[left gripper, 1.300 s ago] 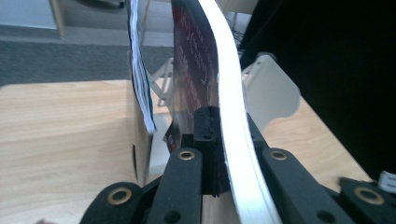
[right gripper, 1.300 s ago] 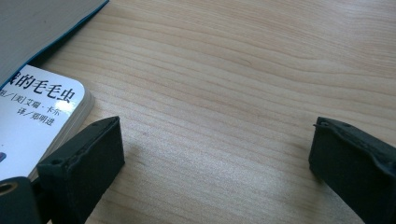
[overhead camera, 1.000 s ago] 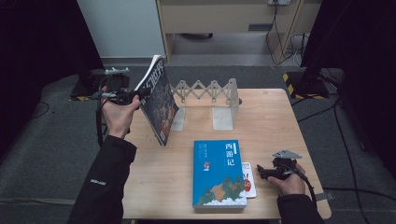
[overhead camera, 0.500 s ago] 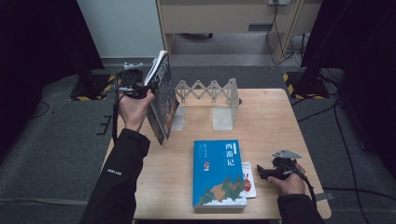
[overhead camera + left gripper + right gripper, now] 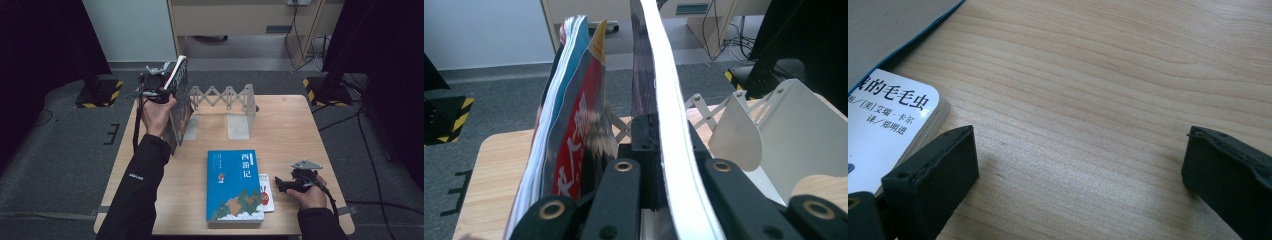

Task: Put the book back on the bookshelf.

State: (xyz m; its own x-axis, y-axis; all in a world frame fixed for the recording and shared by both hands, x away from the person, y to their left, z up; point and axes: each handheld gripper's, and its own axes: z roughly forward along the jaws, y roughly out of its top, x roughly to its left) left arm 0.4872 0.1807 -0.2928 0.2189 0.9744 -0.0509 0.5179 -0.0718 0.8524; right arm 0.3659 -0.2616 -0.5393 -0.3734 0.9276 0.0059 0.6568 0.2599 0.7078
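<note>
My left gripper (image 5: 161, 86) holds a dark-covered book (image 5: 180, 105) nearly upright over the table's back left, beside the left white bookend (image 5: 190, 128) of an expanding rack (image 5: 222, 96). In the left gripper view the jaws are shut on that book's white page block (image 5: 666, 125); a red and blue cover (image 5: 576, 120) splays to its left. A blue book (image 5: 234, 184) lies flat at the front middle, with a small white book (image 5: 266, 193) against its right edge. My right gripper (image 5: 283, 184) rests open on the table by the white book (image 5: 883, 117), nothing between its fingers (image 5: 933, 172).
The rack's right bookend (image 5: 240, 121) stands at the back centre; it shows as a white plate (image 5: 774, 135) in the left gripper view. Bare wooden tabletop (image 5: 300, 130) lies to the right. Black-and-yellow stand feet sit on the floor beyond the table.
The left hand has carried the dark book to the right, toward the rack's left bookend, and stood it more upright. The right gripper has stayed put.
</note>
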